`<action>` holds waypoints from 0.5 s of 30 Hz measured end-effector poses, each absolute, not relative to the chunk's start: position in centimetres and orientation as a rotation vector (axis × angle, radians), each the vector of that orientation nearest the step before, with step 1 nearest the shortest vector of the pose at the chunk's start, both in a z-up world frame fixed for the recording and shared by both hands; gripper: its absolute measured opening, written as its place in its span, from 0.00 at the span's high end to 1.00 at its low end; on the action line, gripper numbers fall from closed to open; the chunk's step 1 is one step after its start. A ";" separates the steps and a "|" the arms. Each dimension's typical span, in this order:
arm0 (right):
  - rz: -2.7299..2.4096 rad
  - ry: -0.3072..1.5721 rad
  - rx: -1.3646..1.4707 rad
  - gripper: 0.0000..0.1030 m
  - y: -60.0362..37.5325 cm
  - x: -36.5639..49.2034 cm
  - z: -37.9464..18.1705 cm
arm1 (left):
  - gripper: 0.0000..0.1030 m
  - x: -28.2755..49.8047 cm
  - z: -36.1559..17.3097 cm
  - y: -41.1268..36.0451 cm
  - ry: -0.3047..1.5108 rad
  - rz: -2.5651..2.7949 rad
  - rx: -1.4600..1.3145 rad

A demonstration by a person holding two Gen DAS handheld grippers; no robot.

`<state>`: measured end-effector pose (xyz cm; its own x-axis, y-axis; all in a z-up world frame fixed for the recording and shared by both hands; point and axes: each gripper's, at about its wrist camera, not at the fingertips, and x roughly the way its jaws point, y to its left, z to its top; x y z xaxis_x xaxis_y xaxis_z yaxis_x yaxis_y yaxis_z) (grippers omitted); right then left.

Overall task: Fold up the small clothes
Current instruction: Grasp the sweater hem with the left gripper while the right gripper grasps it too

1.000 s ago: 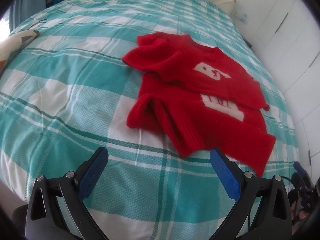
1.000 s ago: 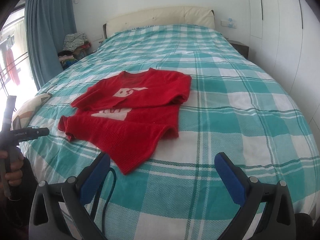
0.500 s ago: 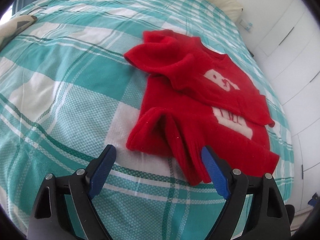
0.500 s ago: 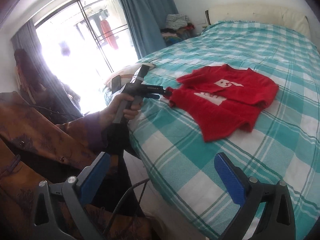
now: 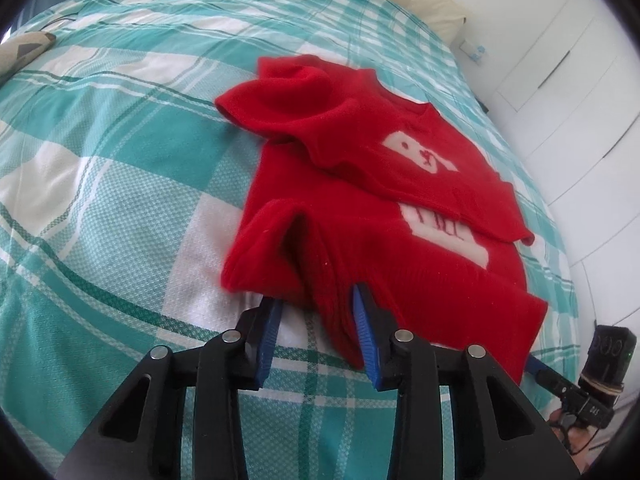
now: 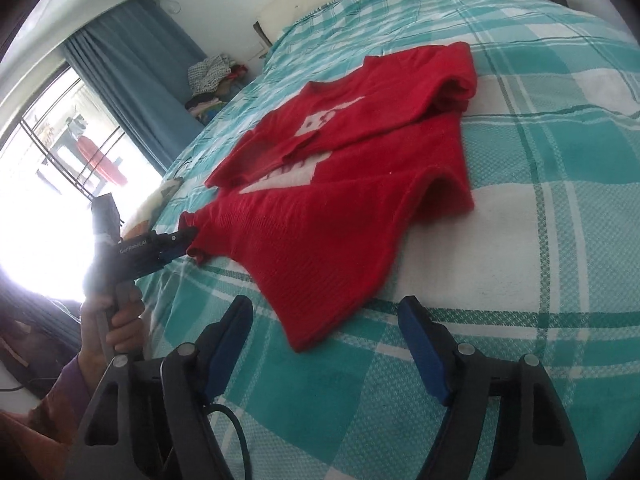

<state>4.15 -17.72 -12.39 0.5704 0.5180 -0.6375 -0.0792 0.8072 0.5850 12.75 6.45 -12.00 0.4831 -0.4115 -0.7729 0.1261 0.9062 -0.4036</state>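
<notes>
1 red sweater (image 5: 360,208) lies on the checked bed (image 5: 120,160), its top part, sleeves included, already folded down across the chest. The left gripper (image 5: 316,312) has its fingers pinched on the near hem corner. The right gripper (image 6: 324,340) hangs just short of the other hem corner, fingers spread and holding nothing. I'd judge it roughly half done: the lower half is not yet folded up.

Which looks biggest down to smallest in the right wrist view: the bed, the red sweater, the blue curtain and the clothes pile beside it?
1. bed
2. sweater
3. curtain
4. clothes pile
The curtain hangs farther from the camera than the sweater, so its look here may understate its true size.
</notes>
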 end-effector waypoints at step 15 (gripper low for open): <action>0.422 0.823 0.617 0.95 -18.9 2.1 -9.5 | 0.90 11.5 -10.7 7.3 1.035 -0.424 -0.339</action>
<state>2.12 -18.94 -9.50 0.6147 0.5692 -0.5460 -0.1121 0.7483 0.6538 11.55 7.32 -10.73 0.4423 -0.4902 -0.7511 0.1776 0.8687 -0.4623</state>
